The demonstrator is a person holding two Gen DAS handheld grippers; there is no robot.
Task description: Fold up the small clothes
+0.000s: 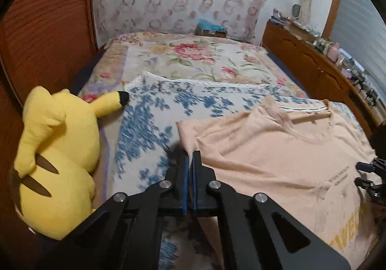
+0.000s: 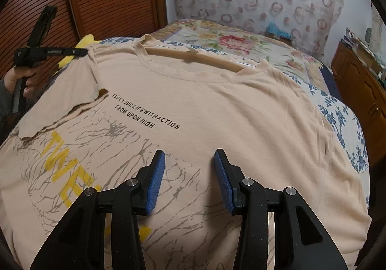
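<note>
the left gripper (image 1: 190, 156) clamps the t-shirt (image 2: 217, 106) sleeve edge thinly, so it may slip; the right gripper (image 2: 189, 161) hovers apart, empty.

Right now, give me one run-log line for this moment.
left tool: shut on T-shirt shoulder edge | right tool: open above shirt front | shirt: flat on bed, left sleeve folded in

A peach T-shirt (image 2: 217, 106) lies face up and spread flat on a blue-flowered blanket, neckline toward the far wall. Black lettering, a yellow word and grey crackle lines mark its chest; one sleeve is folded inward over the front.
</note>
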